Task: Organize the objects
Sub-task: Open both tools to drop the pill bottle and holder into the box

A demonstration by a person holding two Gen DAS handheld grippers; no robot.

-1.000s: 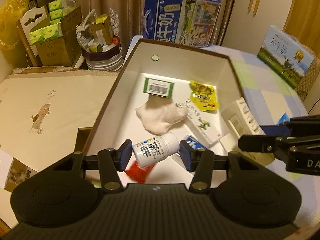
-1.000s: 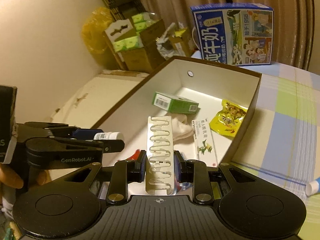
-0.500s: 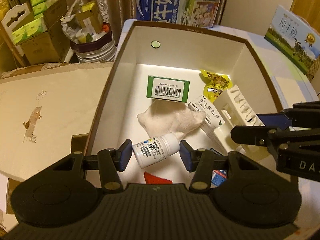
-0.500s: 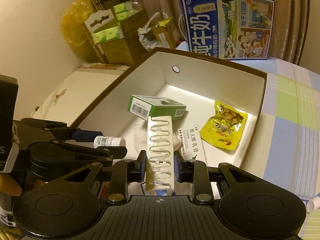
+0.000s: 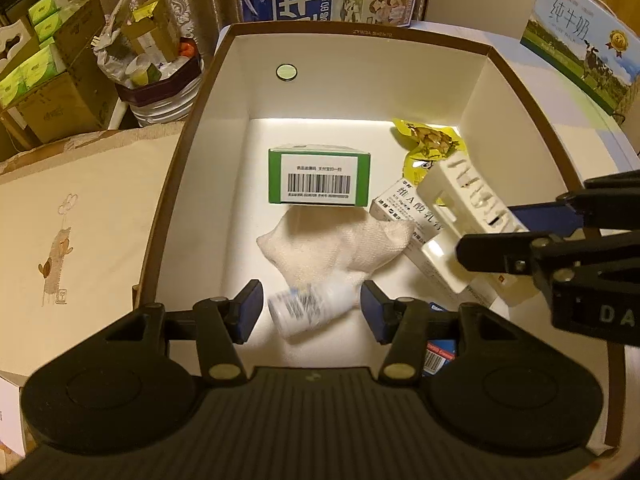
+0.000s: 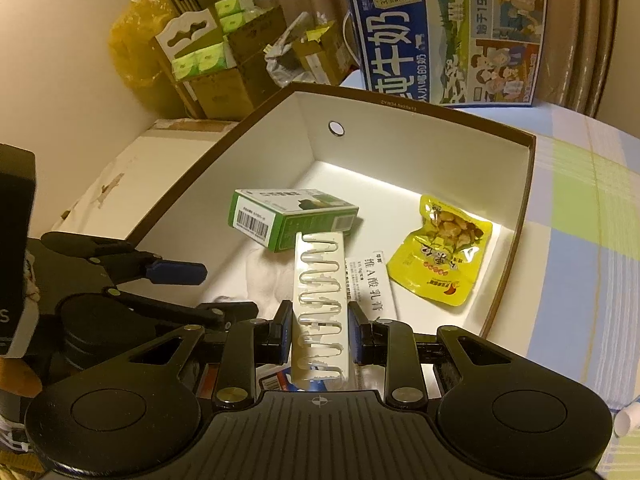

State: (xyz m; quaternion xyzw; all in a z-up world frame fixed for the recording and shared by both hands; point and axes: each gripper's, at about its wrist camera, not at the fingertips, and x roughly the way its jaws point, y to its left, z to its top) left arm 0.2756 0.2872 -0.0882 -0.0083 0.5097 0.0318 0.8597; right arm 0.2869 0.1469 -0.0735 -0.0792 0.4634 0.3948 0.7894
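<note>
Listing what we see in the white box (image 5: 224, 128): green carton (image 5: 319, 178), white cloth (image 5: 336, 246), yellow snack pouch (image 6: 438, 254), flat medicine box (image 5: 404, 210). Our left gripper (image 5: 312, 312) has just been opening; its jaws stand clear of the blurred small white bottle (image 5: 306, 308) between them. Our right gripper (image 6: 318, 334) is clenched on the white slotted rack (image 6: 320, 304), above the box floor.

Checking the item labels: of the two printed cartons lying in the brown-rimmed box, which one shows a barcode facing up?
The green carton, resting partly on the white cloth. The other one, the long white carton, shows printed characters and lies partly under the white plastic rack.
</note>
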